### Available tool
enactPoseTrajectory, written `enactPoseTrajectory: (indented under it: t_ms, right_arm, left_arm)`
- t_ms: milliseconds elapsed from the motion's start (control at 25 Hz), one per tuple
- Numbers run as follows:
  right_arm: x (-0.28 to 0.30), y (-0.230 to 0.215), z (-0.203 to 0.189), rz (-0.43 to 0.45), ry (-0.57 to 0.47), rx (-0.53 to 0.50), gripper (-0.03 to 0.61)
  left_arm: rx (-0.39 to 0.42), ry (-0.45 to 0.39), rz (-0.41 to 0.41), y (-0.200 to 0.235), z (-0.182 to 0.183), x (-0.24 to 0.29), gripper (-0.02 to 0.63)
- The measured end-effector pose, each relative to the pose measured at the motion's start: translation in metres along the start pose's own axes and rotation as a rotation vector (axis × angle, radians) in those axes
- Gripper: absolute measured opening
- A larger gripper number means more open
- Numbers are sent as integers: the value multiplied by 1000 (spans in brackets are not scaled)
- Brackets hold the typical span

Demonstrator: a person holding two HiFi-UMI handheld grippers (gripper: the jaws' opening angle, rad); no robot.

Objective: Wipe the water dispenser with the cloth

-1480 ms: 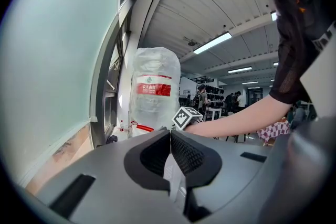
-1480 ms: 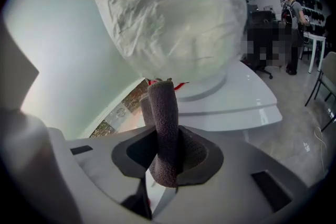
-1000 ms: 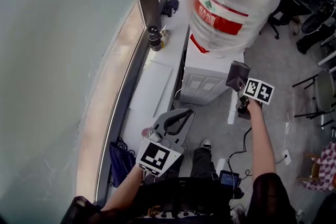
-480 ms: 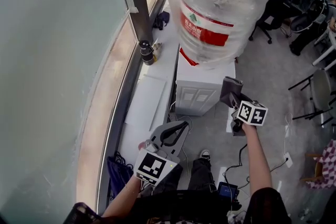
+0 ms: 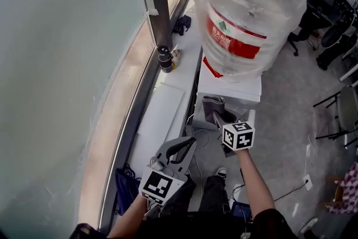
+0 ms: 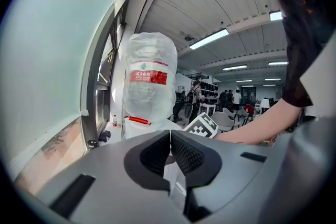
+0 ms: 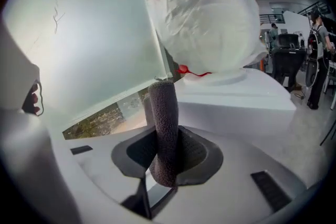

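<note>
Near the middle of the head view, clamps the dark cloth [image 5: 212,104] upright in the right gripper [image 5: 219,117], close before the white water dispenser [image 5: 232,87] (plastic-wrapped bottle [image 5: 249,3] on top; contact unclear). At lower left, holds the left gripper [image 5: 187,144] pressed shut, empty, beside the window ledge [image 5: 162,115].

Open-plan office here: swivel chairs [image 5: 335,39] at two o'clock, strip lights [image 6: 209,39] overhead, people [image 6: 195,94] standing farther back, and a water dispenser [image 5: 234,87] parked by the big window [image 5: 67,64] at nine o'clock.
</note>
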State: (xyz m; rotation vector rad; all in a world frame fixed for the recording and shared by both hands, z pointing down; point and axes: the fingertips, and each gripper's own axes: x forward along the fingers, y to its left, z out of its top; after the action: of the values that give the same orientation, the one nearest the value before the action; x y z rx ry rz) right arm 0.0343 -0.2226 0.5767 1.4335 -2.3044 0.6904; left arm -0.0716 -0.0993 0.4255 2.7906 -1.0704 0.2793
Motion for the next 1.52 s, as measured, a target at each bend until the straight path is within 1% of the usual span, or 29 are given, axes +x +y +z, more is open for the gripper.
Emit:
enactPoseTrajectory:
  t_ms: [120,200,400,520,680,840,1080,1200,1360,1520]
  right_arm:
    - [26,23,-6,47,10,-20,109]
    - [41,28,-9,57,15,-24,109]
    - [61,16,-18,23,20,-6,109]
    - [57,-10,-22,-26,15,8,109]
    - [36,-53,-25,-80,9,15,109]
    - [9,-95,-36,-140,34,-7,109]
    - [-29,-155,-52,-242,54,5,109]
    - [-45,-179,-60,-283,63,12,109]
    - [-63,-208,-68,-336,73,26,109]
    - [-74,-215,-71,-342,82,19,109]
  left_arm:
    - [3,17,18,9,-9,-4,20]
    - [-4,26,33,16,-15,-4,20]
    - [-1,41,35,25,-27,-1,20]
    - [16,53,21,24,-31,7,20]
    - [46,58,-5,20,-31,20,20]
    - [36,47,-31,11,-29,36,20]
    - [39,38,-89,-11,-28,60,20]
    - [28,44,-110,-22,-30,70,20]
    - [32,47,-135,-34,-31,78,20]
    - [28,50,-140,-37,-33,83,20]
